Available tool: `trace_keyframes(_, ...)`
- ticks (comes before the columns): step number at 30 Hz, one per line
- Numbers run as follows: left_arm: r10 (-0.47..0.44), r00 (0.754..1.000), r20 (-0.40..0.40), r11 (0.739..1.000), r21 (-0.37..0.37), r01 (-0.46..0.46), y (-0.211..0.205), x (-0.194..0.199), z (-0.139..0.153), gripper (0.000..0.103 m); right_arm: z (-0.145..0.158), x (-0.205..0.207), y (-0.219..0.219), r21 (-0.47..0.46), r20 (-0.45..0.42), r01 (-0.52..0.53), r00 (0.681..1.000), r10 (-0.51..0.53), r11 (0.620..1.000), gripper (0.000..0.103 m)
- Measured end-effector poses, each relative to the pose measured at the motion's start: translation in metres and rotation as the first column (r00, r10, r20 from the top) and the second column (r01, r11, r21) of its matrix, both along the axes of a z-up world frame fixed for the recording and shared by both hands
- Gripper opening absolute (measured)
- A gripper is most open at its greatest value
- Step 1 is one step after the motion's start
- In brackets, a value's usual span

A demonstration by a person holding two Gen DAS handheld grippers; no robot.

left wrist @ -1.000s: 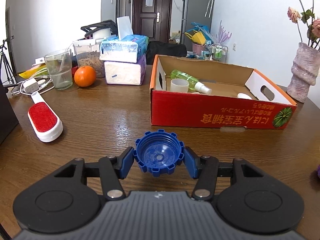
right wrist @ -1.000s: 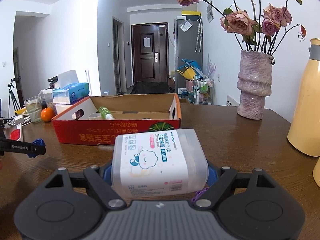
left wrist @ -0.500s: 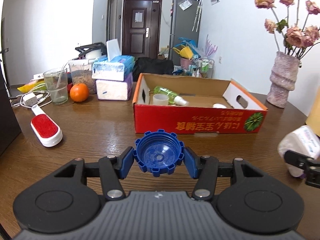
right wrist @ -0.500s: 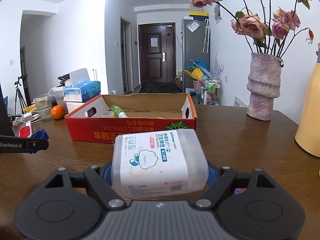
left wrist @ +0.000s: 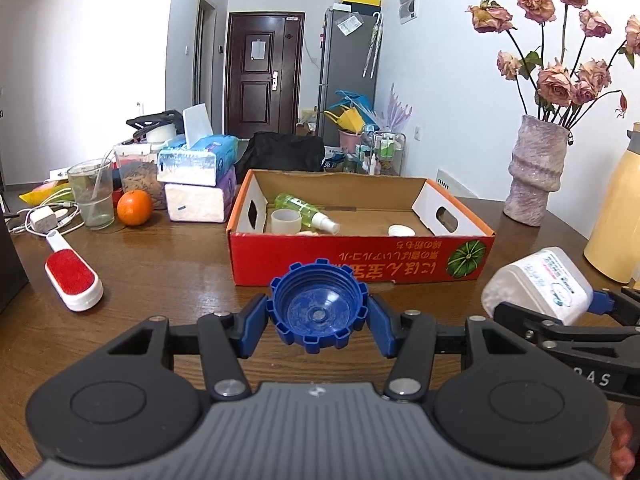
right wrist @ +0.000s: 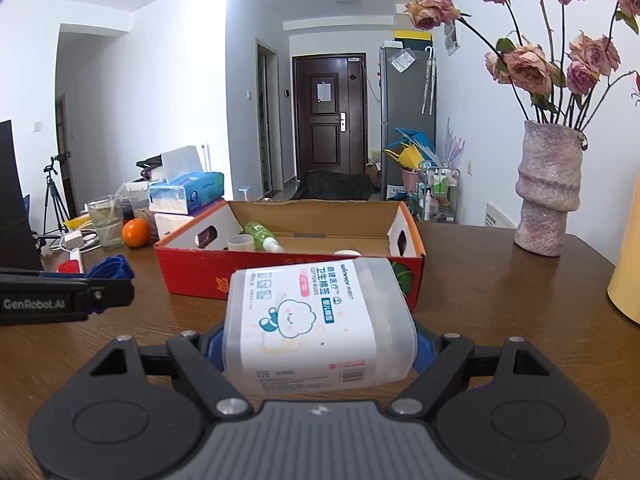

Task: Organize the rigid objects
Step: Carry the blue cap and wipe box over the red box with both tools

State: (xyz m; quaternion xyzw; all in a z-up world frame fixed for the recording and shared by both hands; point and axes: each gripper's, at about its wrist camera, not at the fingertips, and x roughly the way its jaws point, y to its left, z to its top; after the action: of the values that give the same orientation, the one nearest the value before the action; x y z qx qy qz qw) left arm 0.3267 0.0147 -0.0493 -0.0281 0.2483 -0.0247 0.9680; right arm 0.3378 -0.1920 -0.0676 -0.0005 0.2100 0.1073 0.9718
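Left gripper (left wrist: pixel 318 322): closed on a blue ribbed bottle cap (left wrist: pixel 318 306), one blue pad on each side, the cap's hollow side facing the camera, held above the table.
Right gripper (right wrist: pixel 318 344): clamped across a translucent cotton-swab box (right wrist: pixel 318 320) with a white printed label, the box lying on its side between the pads, clear of the table.
Gripper to gripper: in the left wrist view the right gripper (left wrist: pixel 538 312) sits just to the right of the left one, with the swab box (left wrist: pixel 538 284) in it; in the right wrist view the left gripper (right wrist: pixel 114 276) pokes in from the left edge, the cap (right wrist: pixel 110 268) at its tip.
Table (left wrist: pixel 168 280): dark brown wood, under both grippers.
Cardboard box (left wrist: pixel 360 256): red-sided, open-topped, straight ahead of both grippers and near them.
Inside the box: a green spray bottle (left wrist: pixel 306 210) lying on its side, a translucent cup (left wrist: pixel 286 222) touching or just beside it, a white lid (left wrist: pixel 401 231) toward the right end; a small pale item by the front wall is too hidden to name.
Left of the left gripper: a red-and-white lint brush (left wrist: pixel 74 280) flat on the table.
Farther left: an orange (left wrist: pixel 135 208) beside a glass (left wrist: pixel 91 194), two stacked tissue packs (left wrist: pixel 198 180) behind.
Farther right: a pinkish vase of dried roses (left wrist: pixel 536 172); a yellow jug (left wrist: pixel 614 216) at the right edge.
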Motion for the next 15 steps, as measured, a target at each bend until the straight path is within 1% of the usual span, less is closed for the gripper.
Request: trace_keyframes(15,0.02,0.999,0.043,1.0,0.006,-0.02,-0.007,0.02,0.023,0.055,0.02,0.018,0.014,-0.01,0.035,-0.008,0.999,0.008,1.0,0.083)
